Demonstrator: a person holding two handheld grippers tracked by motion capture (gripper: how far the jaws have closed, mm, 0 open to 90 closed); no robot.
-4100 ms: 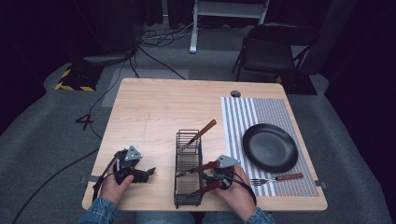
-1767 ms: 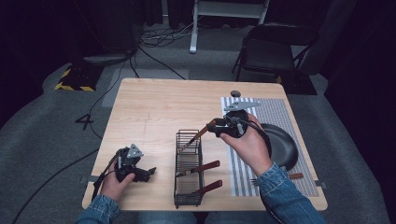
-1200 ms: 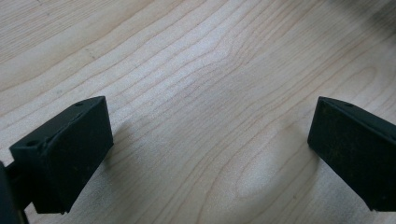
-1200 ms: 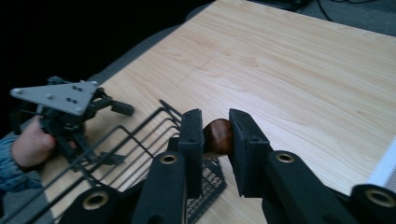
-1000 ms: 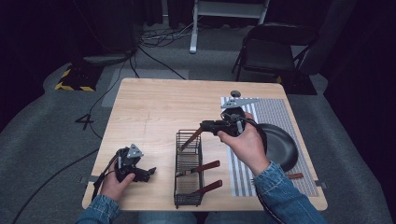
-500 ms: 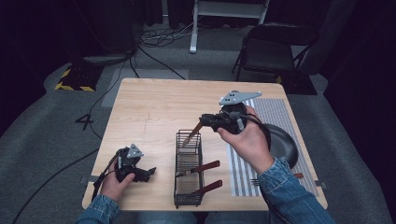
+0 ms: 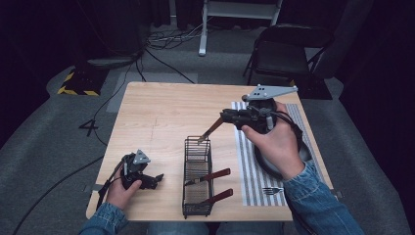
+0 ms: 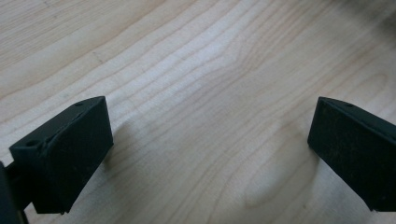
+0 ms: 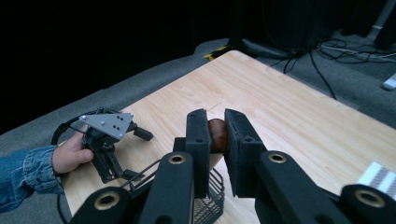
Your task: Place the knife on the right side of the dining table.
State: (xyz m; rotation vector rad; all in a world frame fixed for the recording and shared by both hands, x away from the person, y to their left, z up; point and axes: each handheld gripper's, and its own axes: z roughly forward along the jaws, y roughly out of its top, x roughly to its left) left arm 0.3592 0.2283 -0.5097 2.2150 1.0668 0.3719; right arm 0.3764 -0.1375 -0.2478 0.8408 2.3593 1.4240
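My right gripper [image 7: 227, 117] is shut on the brown wooden handle of a utensil [image 7: 213, 129]. It holds the utensil slanting down, its metal end just above the far end of the black wire basket [image 7: 197, 211]. In the right gripper view the handle [image 9: 217, 134] sits pinched between the jaws of my right gripper [image 9: 215, 122]. Two more wooden-handled utensils [image 7: 214, 175] lie in the basket. My left gripper [image 7: 155, 179] rests open on the table near the front left corner; in its own view my left gripper [image 8: 210, 149] has bare wood between wide jaws.
A grey striped mat [image 7: 248, 171] lies right of the basket, bearing a black plate [image 7: 304, 153] partly hidden by the right hand and a fork [image 7: 272, 190] near the front edge. A folding chair [image 7: 286, 49] stands beyond the wooden table [image 7: 166, 110].
My right gripper went from the basket's near end to the utensil leaning at its far end, shut on the handle and lifted it. The left gripper stayed still.
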